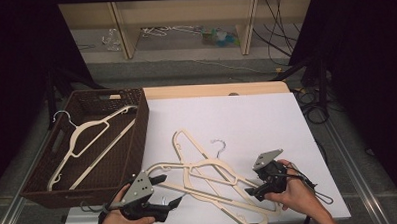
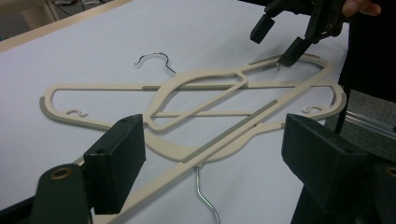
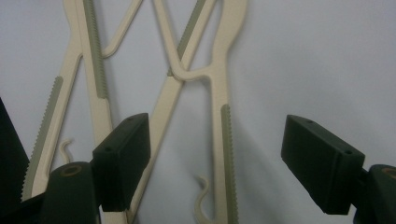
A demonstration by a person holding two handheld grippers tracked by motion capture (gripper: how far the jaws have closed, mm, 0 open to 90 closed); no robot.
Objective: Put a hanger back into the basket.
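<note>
Two cream plastic hangers (image 1: 208,166) with metal hooks lie crossed on the white table top (image 1: 247,120). A third cream hanger (image 1: 89,133) lies inside the brown wicker basket (image 1: 143,124) at the left. My left gripper (image 1: 170,190) is held low at the front, open, its jaws either side of the near hanger's bar (image 2: 233,133) without touching it. My right gripper (image 1: 254,182) hovers open just over the hangers' right ends. In the right gripper view, its jaws (image 3: 217,158) straddle a ribbed hanger arm (image 3: 225,135) from above. The right gripper (image 2: 273,44) is also in the left gripper view, at the top.
The basket stands on the table's left side, its right wall close to the hangers. Bare white surface stretches behind and right of the hangers. Beyond the table are a wooden frame, cables and clutter on the floor.
</note>
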